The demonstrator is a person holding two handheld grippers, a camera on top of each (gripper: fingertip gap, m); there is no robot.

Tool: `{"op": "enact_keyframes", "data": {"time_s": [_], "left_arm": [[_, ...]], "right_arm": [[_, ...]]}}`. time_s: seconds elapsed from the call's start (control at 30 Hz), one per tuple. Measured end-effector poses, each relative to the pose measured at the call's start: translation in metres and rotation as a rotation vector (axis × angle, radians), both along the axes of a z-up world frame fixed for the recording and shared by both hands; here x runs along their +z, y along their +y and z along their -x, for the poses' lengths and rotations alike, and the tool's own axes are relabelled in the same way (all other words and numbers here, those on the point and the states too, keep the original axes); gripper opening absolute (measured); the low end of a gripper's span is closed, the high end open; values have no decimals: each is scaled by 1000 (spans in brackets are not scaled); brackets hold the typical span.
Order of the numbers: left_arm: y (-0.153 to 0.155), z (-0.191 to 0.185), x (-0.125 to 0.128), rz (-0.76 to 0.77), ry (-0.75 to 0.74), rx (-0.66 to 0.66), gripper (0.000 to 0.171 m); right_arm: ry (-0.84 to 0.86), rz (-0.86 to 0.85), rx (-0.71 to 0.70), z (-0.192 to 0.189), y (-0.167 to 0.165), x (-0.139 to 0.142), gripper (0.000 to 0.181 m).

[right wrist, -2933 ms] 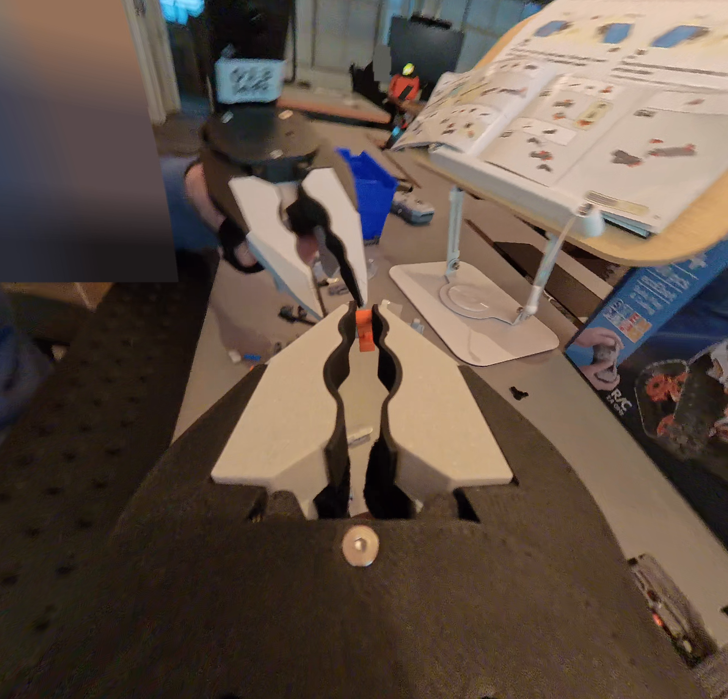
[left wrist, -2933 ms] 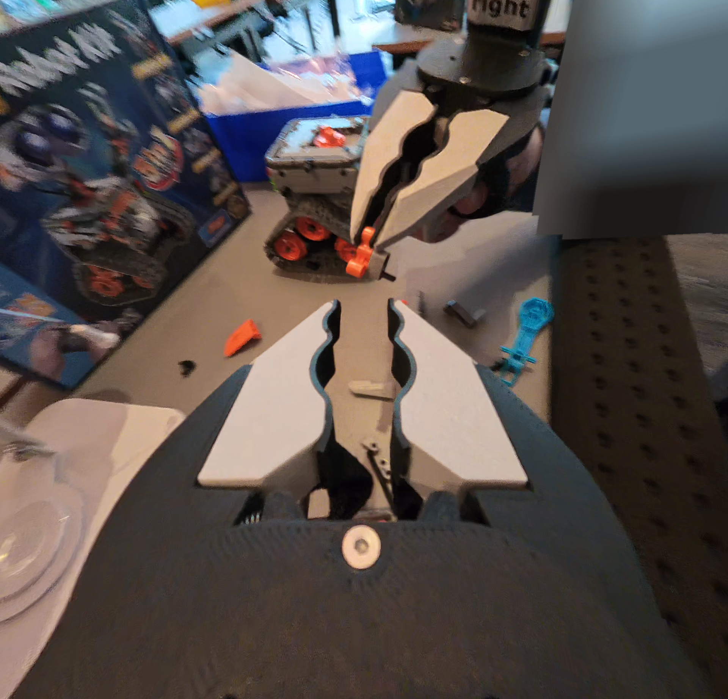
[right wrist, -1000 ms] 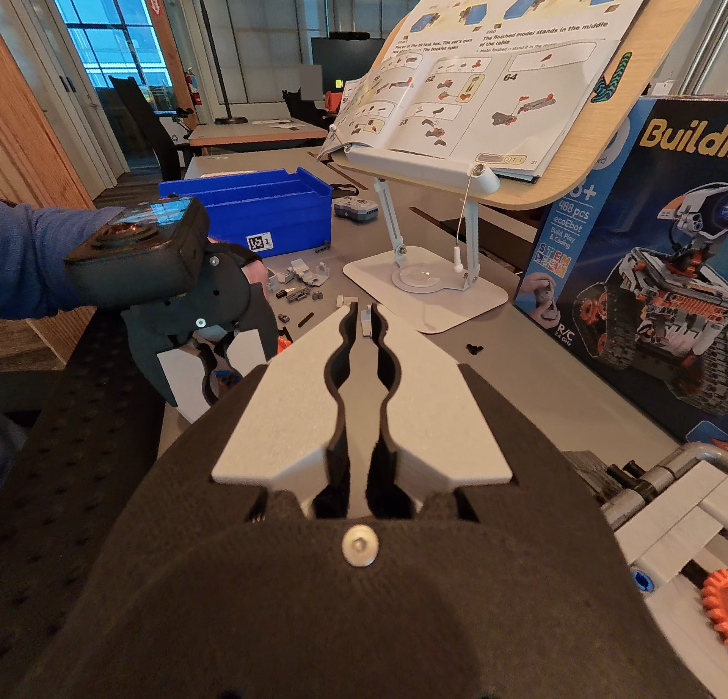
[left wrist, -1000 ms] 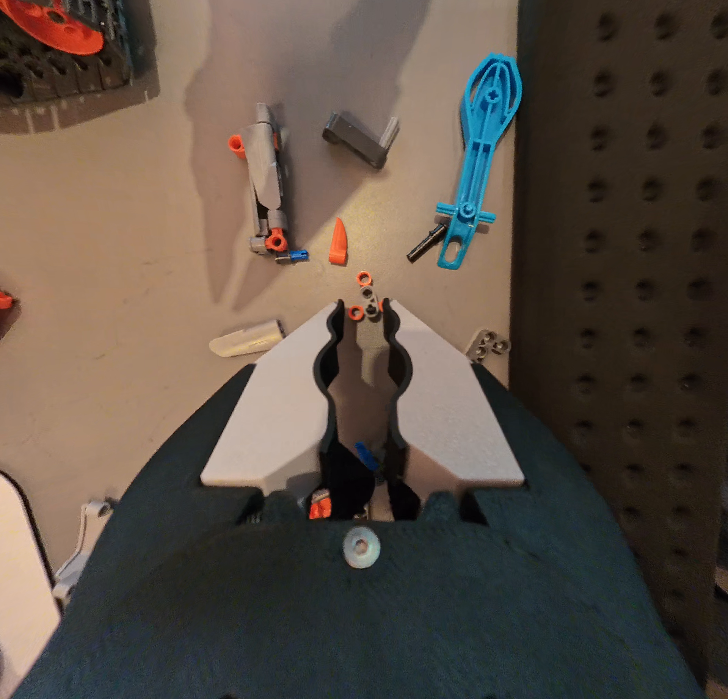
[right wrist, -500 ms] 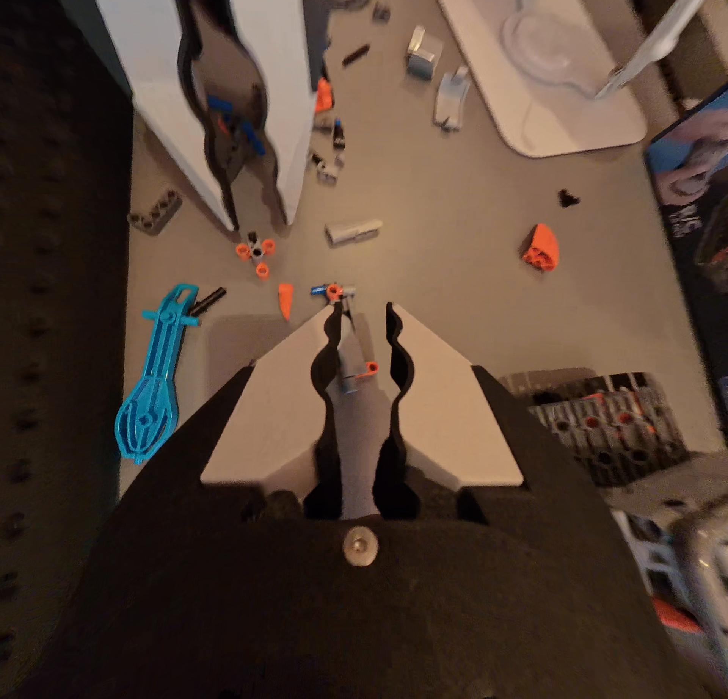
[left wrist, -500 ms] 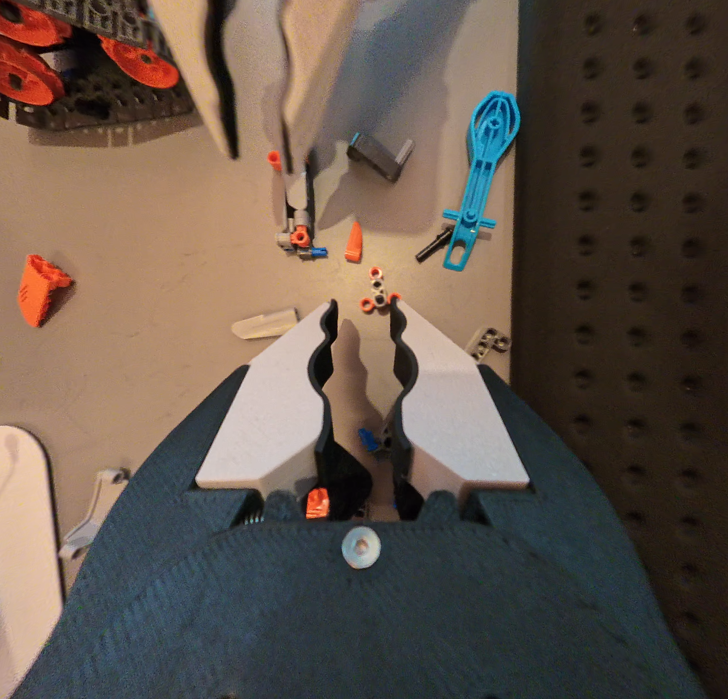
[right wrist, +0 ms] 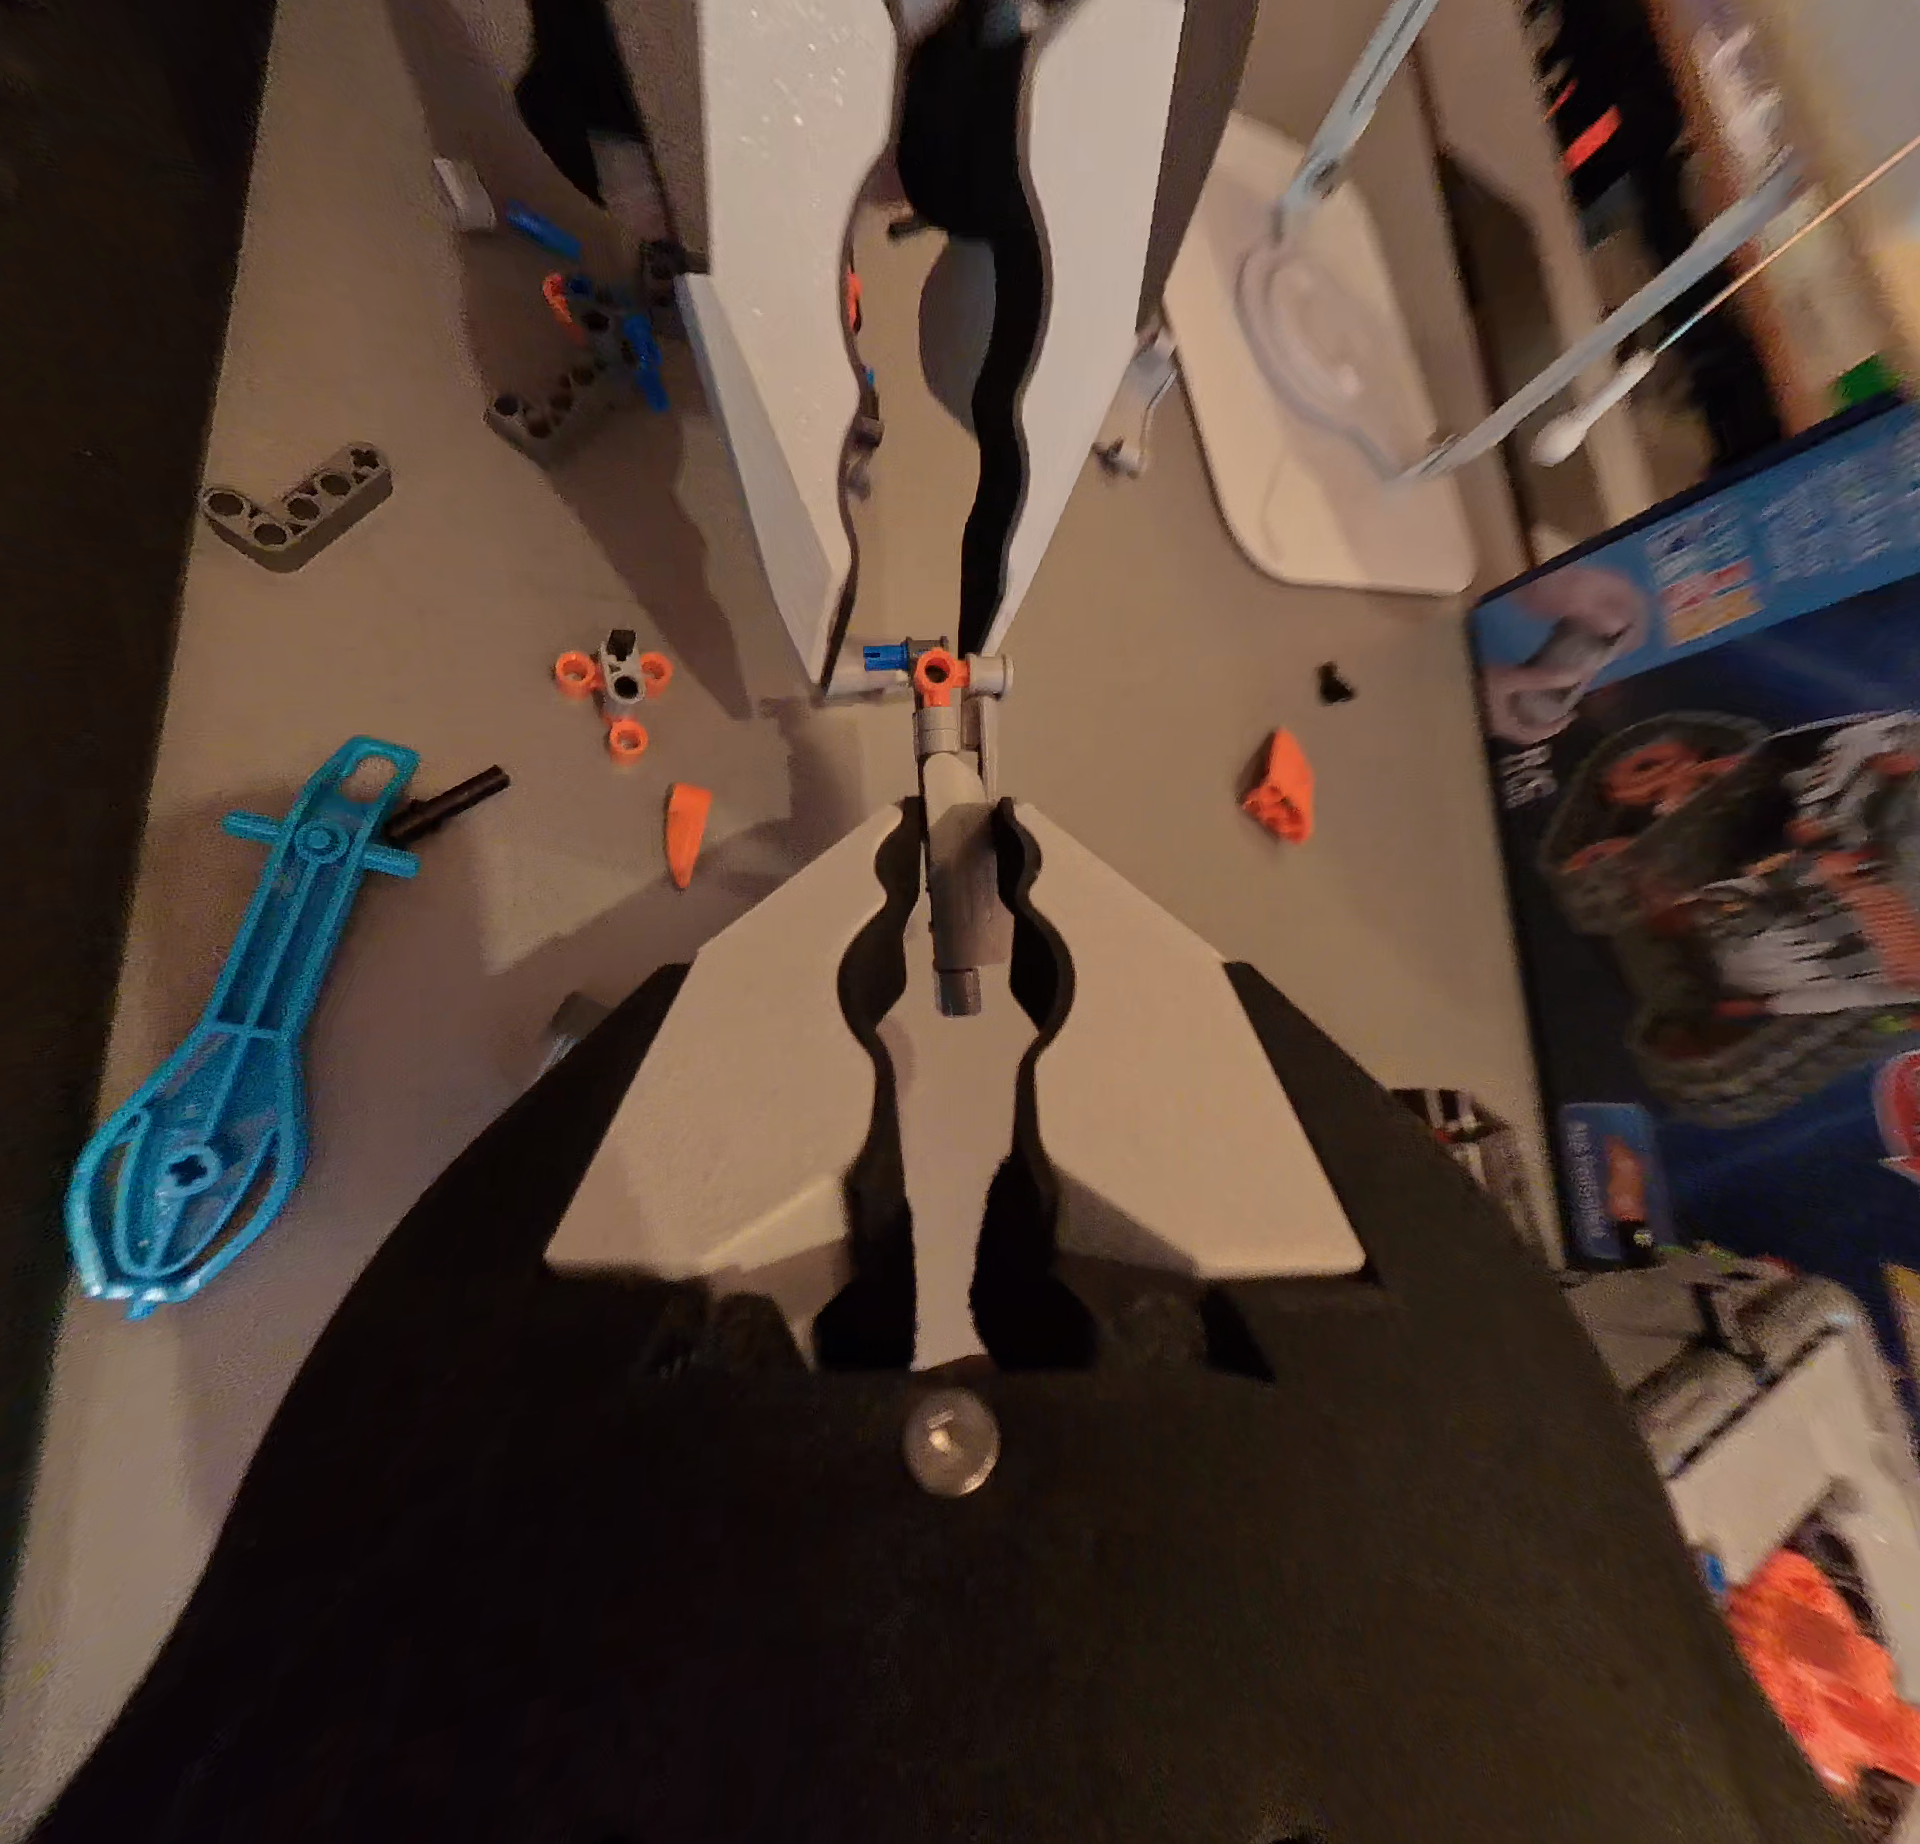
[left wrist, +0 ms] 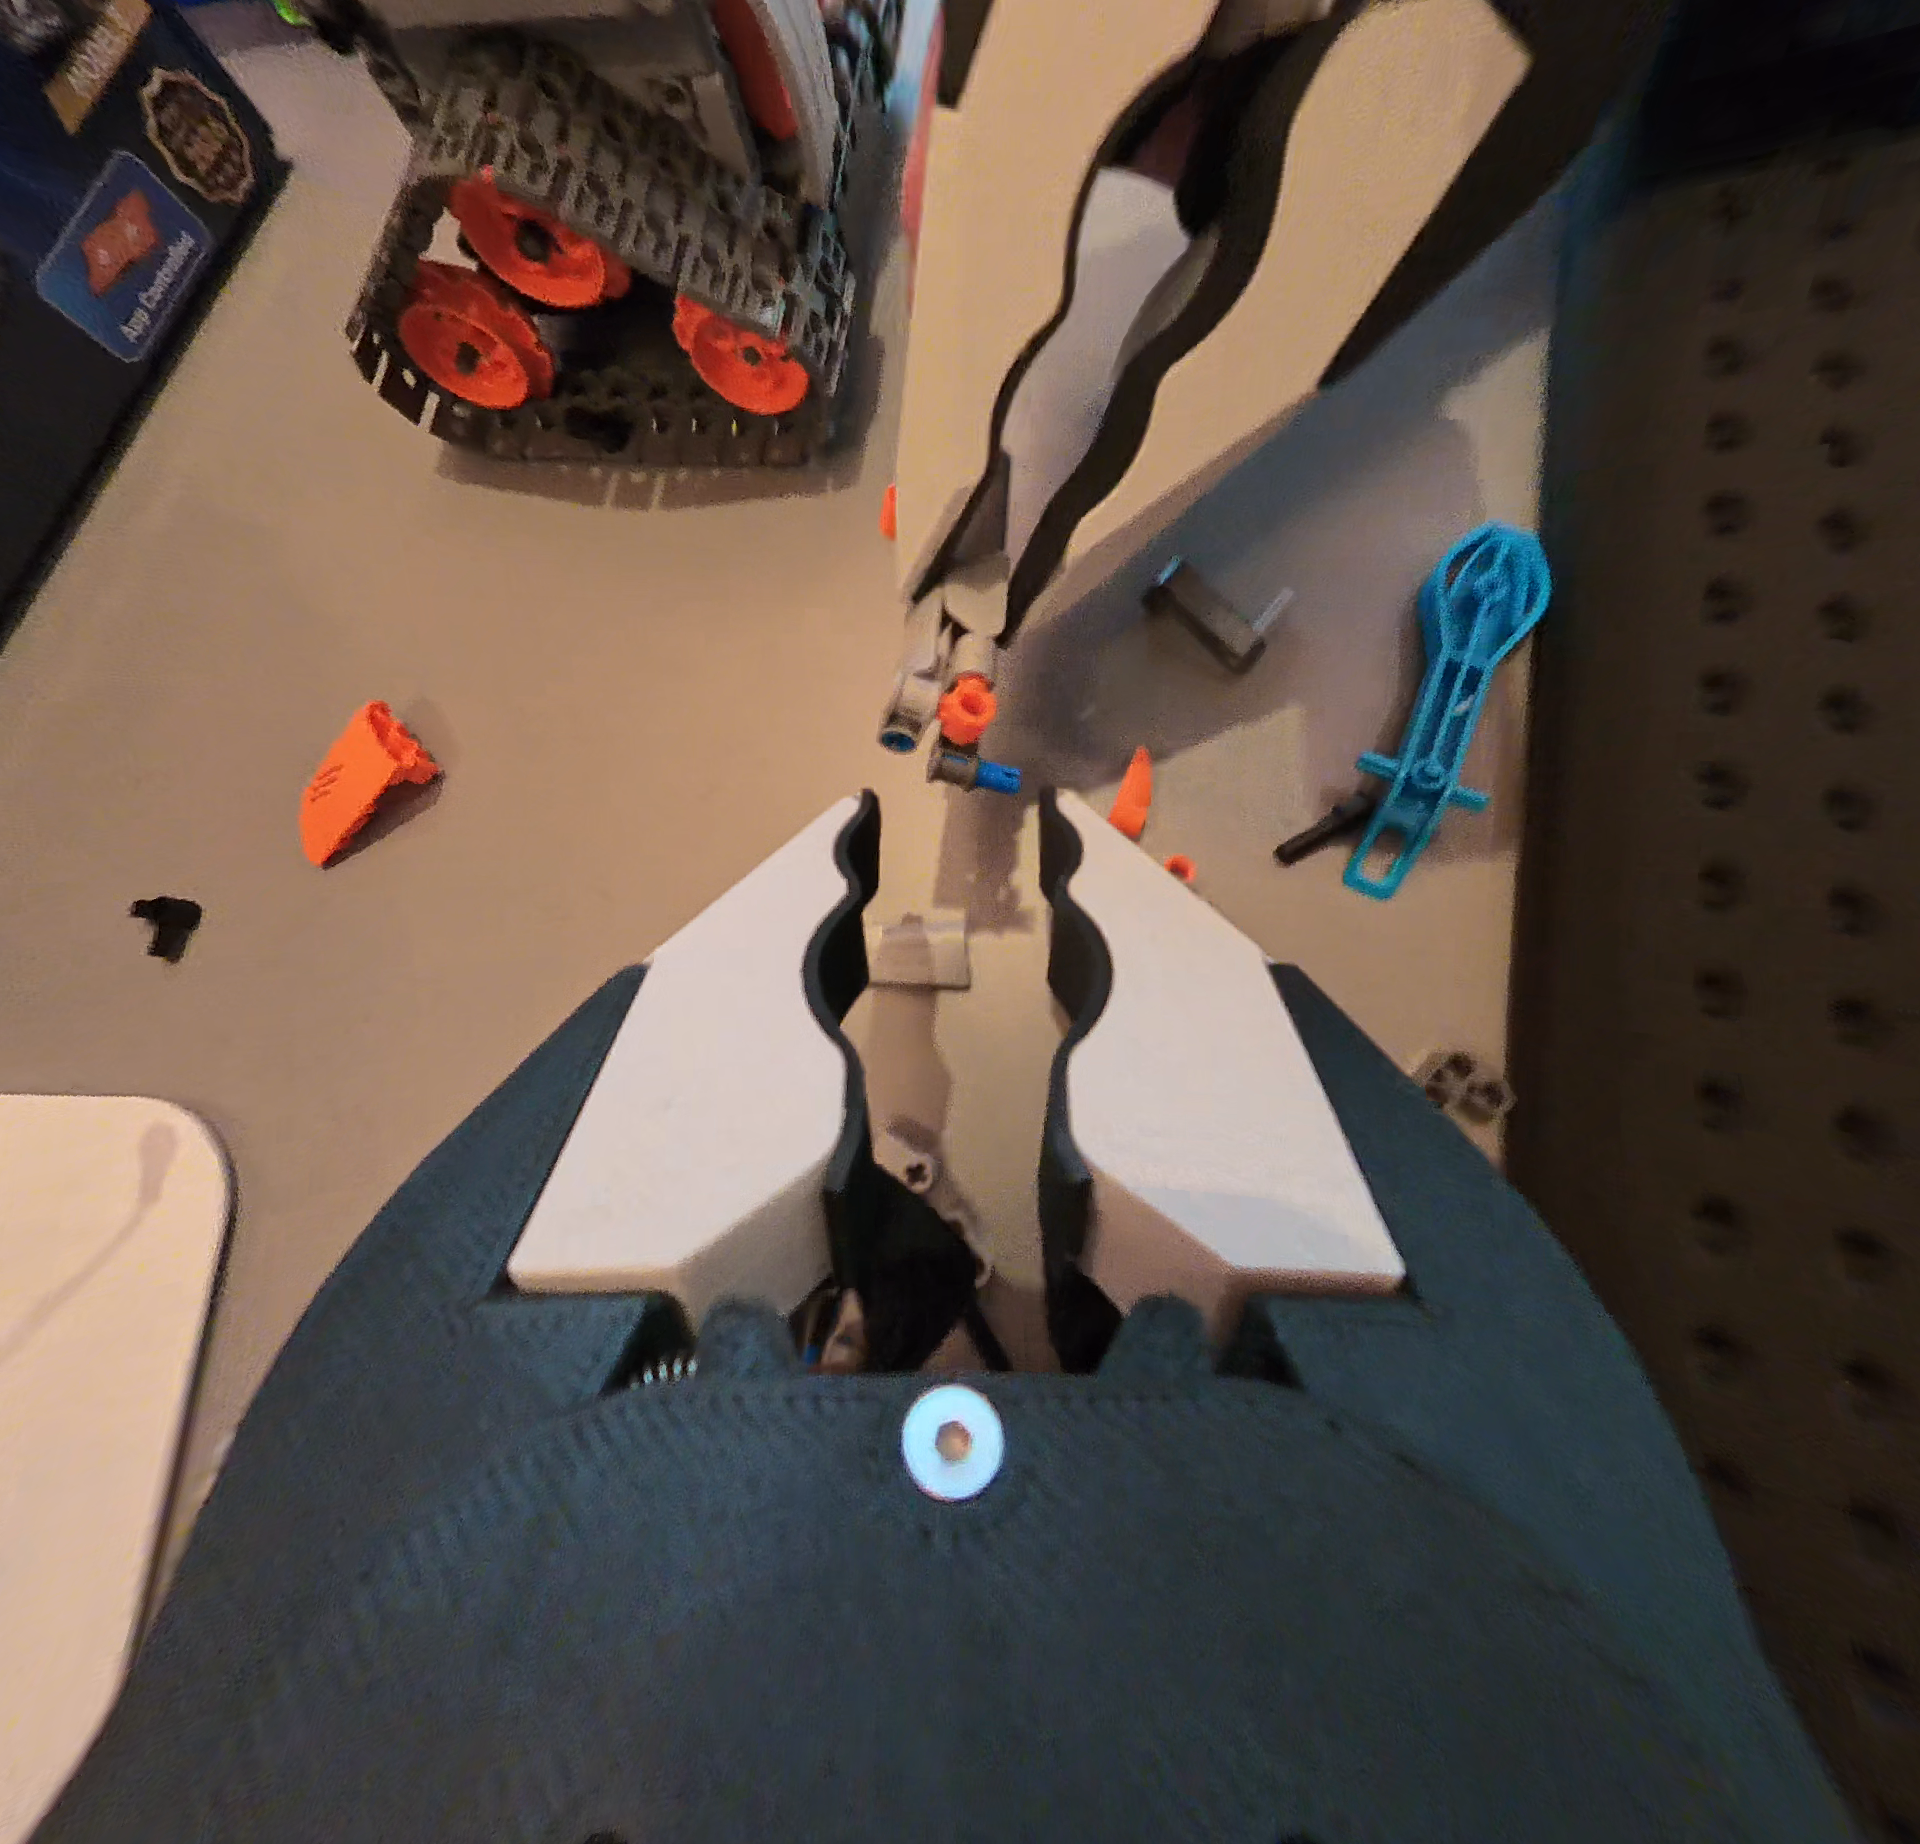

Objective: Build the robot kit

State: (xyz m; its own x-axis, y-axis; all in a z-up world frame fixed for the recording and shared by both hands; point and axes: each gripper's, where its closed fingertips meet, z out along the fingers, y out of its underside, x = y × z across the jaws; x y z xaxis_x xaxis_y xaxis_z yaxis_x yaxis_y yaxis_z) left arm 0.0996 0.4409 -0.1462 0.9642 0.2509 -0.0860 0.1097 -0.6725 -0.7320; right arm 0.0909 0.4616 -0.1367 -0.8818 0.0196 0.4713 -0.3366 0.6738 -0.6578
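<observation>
My right gripper (right wrist: 956, 812) is shut on a small grey rod assembly (right wrist: 956, 890) with an orange connector (right wrist: 935, 672) and a blue pin at its far end. It holds it low over the grey table. In the left wrist view the right gripper (left wrist: 961, 589) comes down from above with the assembly (left wrist: 945, 714) hanging from its tips. My left gripper (left wrist: 954, 807) is open and empty, its tips just short of the assembly's pin end. It reaches in from the top of the right wrist view (right wrist: 904, 662).
A tracked vehicle with orange wheels (left wrist: 603, 288) stands at the back left. Loose parts lie around: a blue tool (left wrist: 1455, 693), an orange wedge (left wrist: 358, 781), an orange cone piece (right wrist: 686, 828), a ring cluster (right wrist: 618, 682), an L-shaped beam (right wrist: 296, 506). A white stand base (right wrist: 1320, 392), a printed box (right wrist: 1714, 859) and a perforated mat (left wrist: 1714, 859) border the table. Left and right tips are no more than a few centimetres apart. The orange cone piece (right wrist: 686, 828) lies around 5 cm away from my left fingertips. Look for it in the left wrist view (left wrist: 1130, 796) too.
My right gripper has closed on the grey assembly that lay between its open fingers. My left gripper has tilted up and drawn close to the assembly's far end.
</observation>
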Motion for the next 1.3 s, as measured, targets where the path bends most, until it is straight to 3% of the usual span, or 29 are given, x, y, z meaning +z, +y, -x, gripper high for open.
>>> {"op": "enact_keyframes", "data": {"time_s": [0.2,0.3,0.47,0.6,0.7,0.87,1.13,1.3], "left_arm": [[11,-1,27,-242,-113,23,15],[10,-2,35,-266,-83,10,12],[9,-8,36,-214,16,-39,10],[11,-22,36,-95,197,-166,5],[18,-31,37,-42,286,-214,5],[18,-33,32,-26,302,-231,5],[18,-34,32,-36,319,-248,5],[6,-33,23,50,282,-212,14]], "right_arm": [[256,36,29,5,-3,20,12],[256,78,28,4,-5,29,12],[197,86,64,-4,-5,28,16],[-25,167,162,-27,-5,36,26],[-51,126,190,-34,-5,31,26],[-81,124,227,-45,-8,29,15],[-139,136,230,-46,-9,29,13],[-124,82,199,-41,-6,21,13]]}}
